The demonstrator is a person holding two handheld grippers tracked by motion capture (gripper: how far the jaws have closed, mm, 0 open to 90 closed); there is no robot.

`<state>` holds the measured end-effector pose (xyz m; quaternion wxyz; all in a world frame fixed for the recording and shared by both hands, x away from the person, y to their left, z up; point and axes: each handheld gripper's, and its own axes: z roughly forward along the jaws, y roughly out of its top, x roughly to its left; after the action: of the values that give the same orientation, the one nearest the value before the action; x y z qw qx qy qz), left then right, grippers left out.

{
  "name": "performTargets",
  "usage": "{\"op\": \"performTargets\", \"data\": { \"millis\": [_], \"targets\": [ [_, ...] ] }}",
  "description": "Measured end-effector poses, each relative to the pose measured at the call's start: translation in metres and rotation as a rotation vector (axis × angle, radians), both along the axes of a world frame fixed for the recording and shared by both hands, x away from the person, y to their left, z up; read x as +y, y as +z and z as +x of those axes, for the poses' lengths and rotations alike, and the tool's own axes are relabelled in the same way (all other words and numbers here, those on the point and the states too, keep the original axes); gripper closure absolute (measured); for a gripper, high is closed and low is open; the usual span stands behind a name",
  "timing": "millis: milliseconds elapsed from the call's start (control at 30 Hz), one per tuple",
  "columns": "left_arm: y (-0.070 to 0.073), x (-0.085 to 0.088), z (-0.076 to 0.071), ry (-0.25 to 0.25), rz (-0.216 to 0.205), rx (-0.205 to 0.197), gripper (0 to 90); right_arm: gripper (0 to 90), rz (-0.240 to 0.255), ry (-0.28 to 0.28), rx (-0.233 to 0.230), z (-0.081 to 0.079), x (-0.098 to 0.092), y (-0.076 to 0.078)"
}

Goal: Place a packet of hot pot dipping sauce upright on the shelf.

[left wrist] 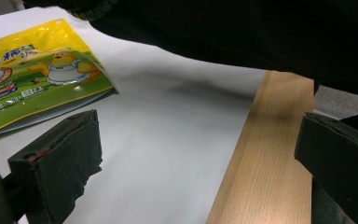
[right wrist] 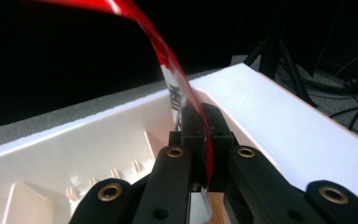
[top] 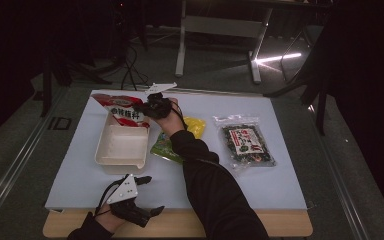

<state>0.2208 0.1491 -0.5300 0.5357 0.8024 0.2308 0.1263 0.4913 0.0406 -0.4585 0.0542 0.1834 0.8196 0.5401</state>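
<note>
A red and white snack bag [top: 121, 111] hangs over the far end of a cream tray [top: 122, 146]. My right gripper [top: 151, 107] is shut on the bag's right edge. In the right gripper view, the red bag [right wrist: 165, 63] curves up from the closed jaws of the right gripper [right wrist: 200, 122], just above the tray [right wrist: 74, 154]. My left gripper [top: 149, 195] rests at the table's near edge with its jaws wide apart. The left gripper [left wrist: 200, 158] has nothing between its pads [left wrist: 60, 163], only white board and wood below.
A yellow-green snack bag [top: 166, 146] [left wrist: 37, 79] lies right of the tray, partly under the person's dark sleeve [top: 215, 190]. A dark seaweed packet [top: 245, 143] lies farther right. The white board [top: 280, 180] leaves a wooden table strip [left wrist: 265, 154] at the near edge.
</note>
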Motion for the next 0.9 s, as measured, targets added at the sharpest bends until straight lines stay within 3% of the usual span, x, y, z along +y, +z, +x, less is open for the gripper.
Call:
{"op": "performTargets", "data": {
  "millis": [100, 300, 433, 633, 767, 900],
  "targets": [
    [0.0, 0.0, 0.0, 0.0, 0.0, -0.002, 1.6, 89.8, 0.028, 0.005, 0.019, 0.0, -0.001, 0.0],
    [0.0, -0.001, 0.0, -0.005, 0.001, 0.002, 1.6, 89.9, 0.063, 0.001, -0.031, -0.003, -0.001, 0.021],
    [-0.001, -0.001, 0.001, -0.007, 0.005, 0.001, 1.6, 89.9, 0.113, -0.023, -0.017, -0.001, -0.006, 0.02],
    [0.0, -0.002, 0.001, -0.008, 0.004, -0.003, 1.6, 89.8, 0.081, -0.031, 0.003, -0.002, -0.004, 0.003],
    [0.0, -0.002, 0.001, -0.01, 0.005, -0.003, 1.6, 88.7, 0.032, -0.028, 0.015, -0.004, 0.0, -0.005],
    [0.0, -0.003, 0.001, -0.013, 0.007, -0.004, 1.6, 76.4, -0.001, -0.047, 0.007, -0.003, -0.005, 0.002]
  ]
}}
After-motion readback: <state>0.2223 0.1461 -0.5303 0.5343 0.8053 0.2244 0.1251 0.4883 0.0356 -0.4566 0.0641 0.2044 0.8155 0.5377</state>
